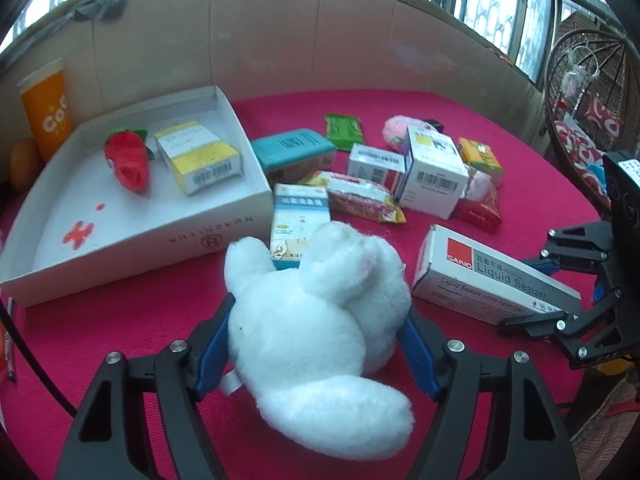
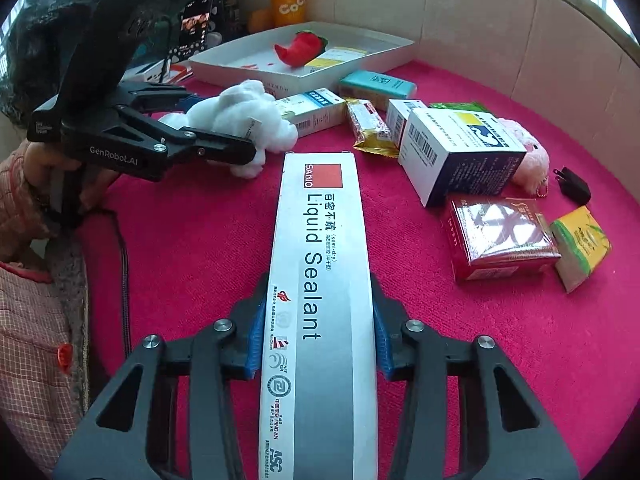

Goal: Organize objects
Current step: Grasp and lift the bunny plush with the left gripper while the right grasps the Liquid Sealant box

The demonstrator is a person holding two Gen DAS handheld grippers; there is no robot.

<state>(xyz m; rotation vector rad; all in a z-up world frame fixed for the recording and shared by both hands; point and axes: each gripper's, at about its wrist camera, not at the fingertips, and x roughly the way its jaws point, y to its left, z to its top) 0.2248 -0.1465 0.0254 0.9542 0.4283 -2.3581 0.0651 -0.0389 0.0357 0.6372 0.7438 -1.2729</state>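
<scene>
On the red-clothed bench [image 1: 160, 320], your left gripper [image 1: 320, 344] jaws bracket the white plush rabbit [image 1: 316, 344], while your right gripper [image 2: 318, 344] jaws clamp the Liquid Sealant box [image 2: 320, 264], both ready for lifting toward the white tray [image 1: 224, 224] ahead.

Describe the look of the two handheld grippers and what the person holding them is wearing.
Both the left gripper and the right gripper are matte black linkage frames with silver pivot bolts and ribbed blue pads. The left one's side carries white "GenRobot.AI" lettering, seen from the right wrist. The sleeve is quilted, reddish check, with an orange button.
</scene>
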